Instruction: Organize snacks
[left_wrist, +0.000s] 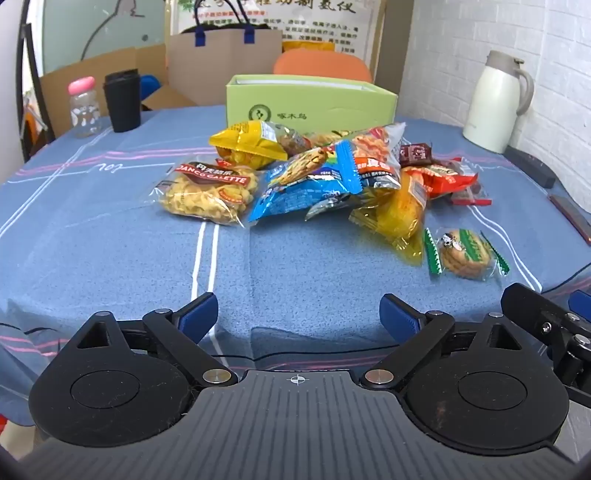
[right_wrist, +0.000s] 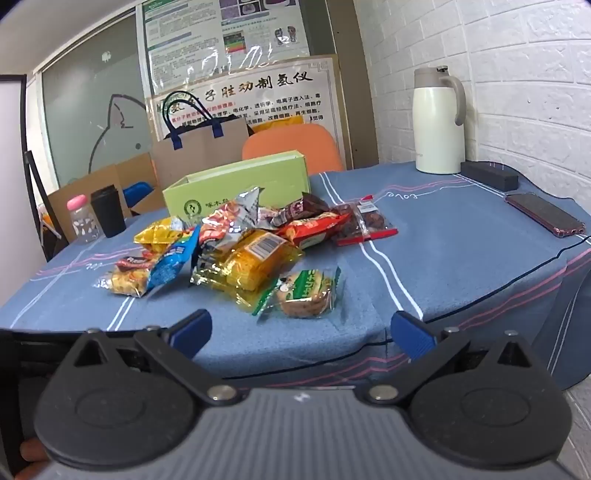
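With the green cardboard box (left_wrist: 310, 101) standing behind the heaped snack packets (left_wrist: 317, 173) mid-table, and both the left gripper (left_wrist: 297, 314) and right gripper (right_wrist: 301, 332) gaping empty near the table's edge, a careless grab could topple the slippery heap or crush the round biscuit pack (right_wrist: 306, 293).

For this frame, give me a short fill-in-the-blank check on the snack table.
1. The box standing behind the snack pile is ____ in colour.
2. Both the left claw and the right claw are ____, with nothing between their fingers.
3. The small bottle beside the black cup has a ____ cap.
4. The cream jug stands against a white ____ wall.

Missing words: green; open; pink; brick
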